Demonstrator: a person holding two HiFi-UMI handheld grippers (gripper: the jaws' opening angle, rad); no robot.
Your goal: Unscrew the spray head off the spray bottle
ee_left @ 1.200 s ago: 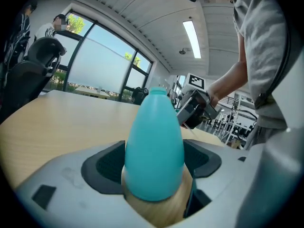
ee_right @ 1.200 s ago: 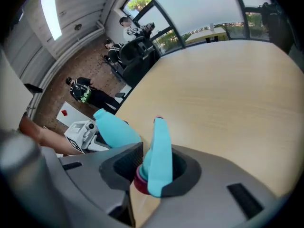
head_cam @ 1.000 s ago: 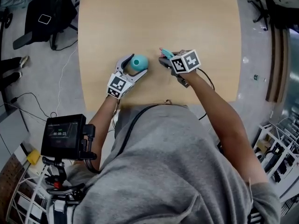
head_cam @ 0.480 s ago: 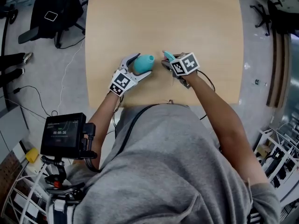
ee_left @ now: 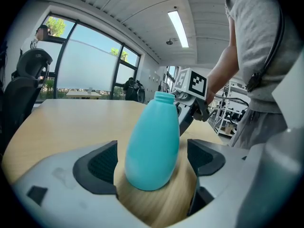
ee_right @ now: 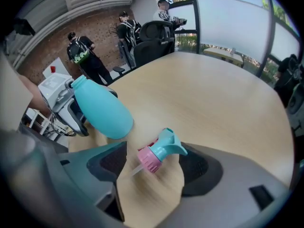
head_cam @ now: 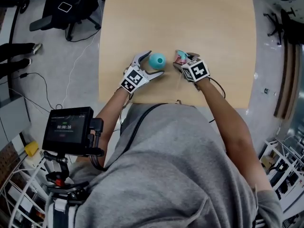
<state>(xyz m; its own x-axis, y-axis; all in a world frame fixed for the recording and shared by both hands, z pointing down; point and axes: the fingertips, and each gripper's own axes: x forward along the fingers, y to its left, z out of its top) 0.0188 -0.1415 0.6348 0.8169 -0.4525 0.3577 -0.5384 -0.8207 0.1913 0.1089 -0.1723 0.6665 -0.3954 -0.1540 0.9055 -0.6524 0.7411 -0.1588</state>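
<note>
Though off bottle (ee_right: 102,110), spray head (ee_right: 162,150) between opening right gripper (ee_right: 154,169) jaws

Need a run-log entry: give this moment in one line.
bottle: standing, capless | head: off | left gripper: opening round bottle | right gripper: opening round head

Bottle (head_cam: 157,60) stood on table (head_cam: 190,18) between jaws of my left gripper (ee_left: 151,163); spray head (ee_right: 161,151) lay just right of it, between jaws of my right gripper (ee_right: 154,164)
</note>
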